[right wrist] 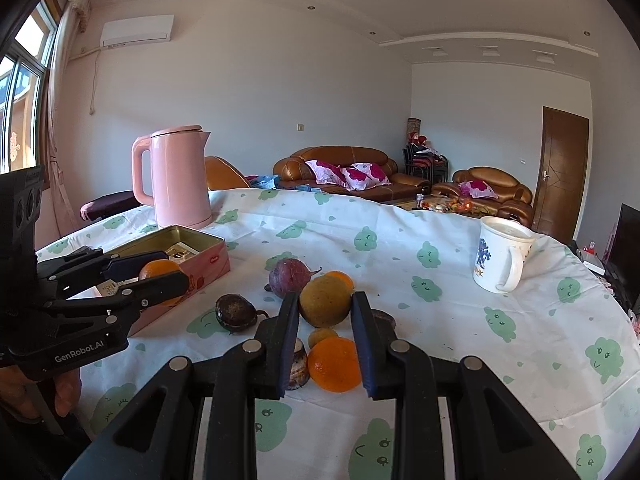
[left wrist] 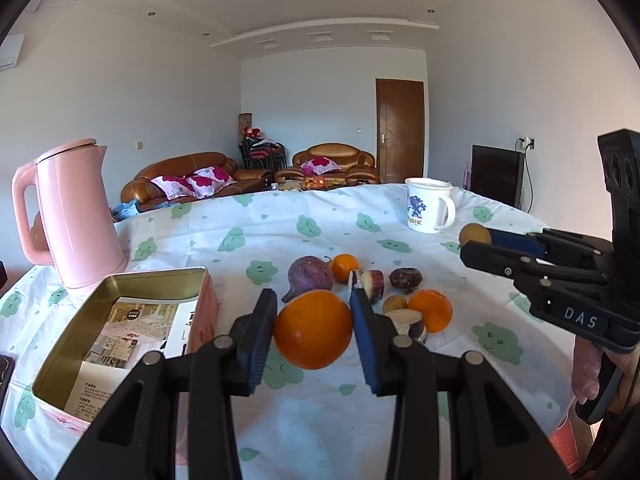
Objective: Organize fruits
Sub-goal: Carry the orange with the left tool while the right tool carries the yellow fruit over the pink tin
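The round table (left wrist: 312,216) under a white cloth printed with green smiling clouds carries everything here. Largest on it is the tall pink plastic kettle (left wrist: 76,216) with a lid and loop handle, standing just behind the tin. The open rectangular tin (left wrist: 120,312), pink outside and gold inside, sits at the table's left edge with printed leaflets lying in it. The white ceramic mug (left wrist: 428,210) with a blue figure stands far to the right of the tin, near the back edge.

The left gripper (left wrist: 314,330), black with blue pads, is pinching a large round orange (left wrist: 313,328), lifted off the cloth just to the right of the tin's near corner. The right gripper (right wrist: 326,306), of the same make, is pinching a dull yellow-brown round fruit (right wrist: 325,302), held up well to the right of the tin.

The loose fruit lies in a cluster on the cloth to the right of the tin: a purple beet-shaped root (left wrist: 310,278), a smaller orange (left wrist: 431,310), a little tangerine (left wrist: 345,267), a dark wrinkled fruit (left wrist: 406,279), two cut purple-skinned pieces (left wrist: 370,282) and a small tan round fruit (left wrist: 394,304).
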Available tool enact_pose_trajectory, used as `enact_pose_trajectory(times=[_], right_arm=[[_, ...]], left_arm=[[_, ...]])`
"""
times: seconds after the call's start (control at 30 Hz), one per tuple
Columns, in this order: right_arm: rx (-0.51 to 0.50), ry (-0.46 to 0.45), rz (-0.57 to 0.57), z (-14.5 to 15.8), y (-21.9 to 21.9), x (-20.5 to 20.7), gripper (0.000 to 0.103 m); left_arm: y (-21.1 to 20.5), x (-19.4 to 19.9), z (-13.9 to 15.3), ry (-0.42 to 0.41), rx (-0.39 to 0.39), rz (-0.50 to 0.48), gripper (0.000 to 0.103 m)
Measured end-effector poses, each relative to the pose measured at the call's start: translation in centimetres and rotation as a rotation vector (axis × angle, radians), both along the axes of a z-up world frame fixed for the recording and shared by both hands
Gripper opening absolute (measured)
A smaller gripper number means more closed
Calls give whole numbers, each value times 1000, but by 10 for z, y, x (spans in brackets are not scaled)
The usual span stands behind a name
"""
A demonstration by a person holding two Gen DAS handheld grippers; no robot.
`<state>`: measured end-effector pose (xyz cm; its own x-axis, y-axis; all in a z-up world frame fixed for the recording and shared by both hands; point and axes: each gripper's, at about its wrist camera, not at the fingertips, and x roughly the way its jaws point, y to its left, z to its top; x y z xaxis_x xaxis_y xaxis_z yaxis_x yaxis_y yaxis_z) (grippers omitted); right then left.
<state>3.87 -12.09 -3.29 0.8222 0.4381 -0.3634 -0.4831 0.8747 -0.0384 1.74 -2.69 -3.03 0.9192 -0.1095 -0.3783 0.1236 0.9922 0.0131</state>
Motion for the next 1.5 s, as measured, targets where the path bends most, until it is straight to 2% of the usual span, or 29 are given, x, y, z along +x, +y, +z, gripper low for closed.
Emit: enact_pose_trajectory(times=[0.8, 1.5], right_arm=[[-13, -39, 98, 14, 42, -6, 28], [-44, -47, 191, 30, 90, 5, 28]], left_arm=[[35, -6, 14, -31, 0, 116, 40], [76, -3, 18, -16, -17, 221, 40]])
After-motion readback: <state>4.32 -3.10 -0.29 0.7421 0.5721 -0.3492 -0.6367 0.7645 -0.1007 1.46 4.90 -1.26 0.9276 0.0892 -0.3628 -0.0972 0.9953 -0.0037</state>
